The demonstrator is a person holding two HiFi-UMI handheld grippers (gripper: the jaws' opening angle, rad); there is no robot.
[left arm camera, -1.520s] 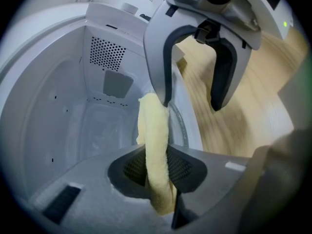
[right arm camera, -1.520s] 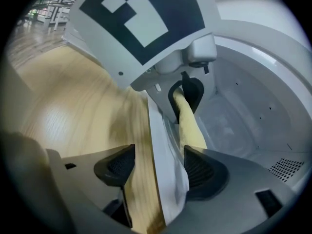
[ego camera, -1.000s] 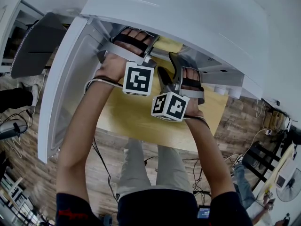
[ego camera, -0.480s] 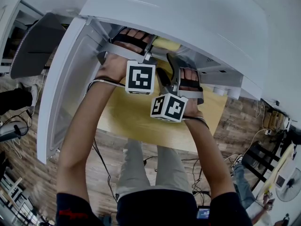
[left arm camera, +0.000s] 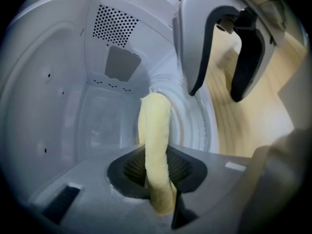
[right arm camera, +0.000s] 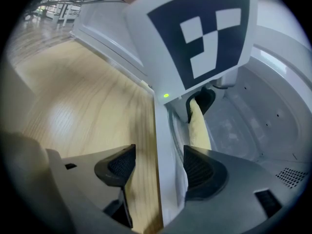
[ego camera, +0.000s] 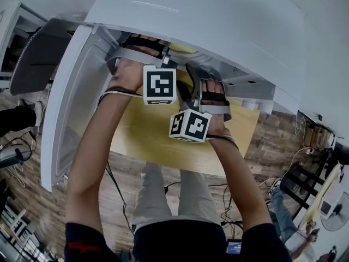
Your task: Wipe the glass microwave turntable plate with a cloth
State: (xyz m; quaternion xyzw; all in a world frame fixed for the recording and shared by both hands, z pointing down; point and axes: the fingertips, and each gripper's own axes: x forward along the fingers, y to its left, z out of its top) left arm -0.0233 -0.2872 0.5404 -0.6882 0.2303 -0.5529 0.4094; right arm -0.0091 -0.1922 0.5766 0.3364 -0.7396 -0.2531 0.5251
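Note:
My left gripper (left arm camera: 158, 179) reaches inside the white microwave and is shut on a folded yellow cloth (left arm camera: 155, 130). The cloth's tip rests at the rim of the ribbed glass turntable plate (left arm camera: 197, 123) on the oven floor. My right gripper (right arm camera: 158, 167) stands open at the oven mouth, one jaw over the wooden table and the other over the plate (right arm camera: 178, 130). From the left gripper view it (left arm camera: 219, 89) hangs beside the plate. The head view shows both marker cubes (ego camera: 160, 84) (ego camera: 189, 125) under the microwave's top; the plate is hidden there.
The microwave door (ego camera: 71, 108) swings open at my left. The oven's white front sill (right arm camera: 161, 145) runs between the right jaws. A light wooden table (ego camera: 147, 138) carries the microwave. The perforated back wall (left arm camera: 114, 26) closes the cavity.
Both grippers have slid a little farther into the microwave opening. The left still holds the cloth and the right stays open.

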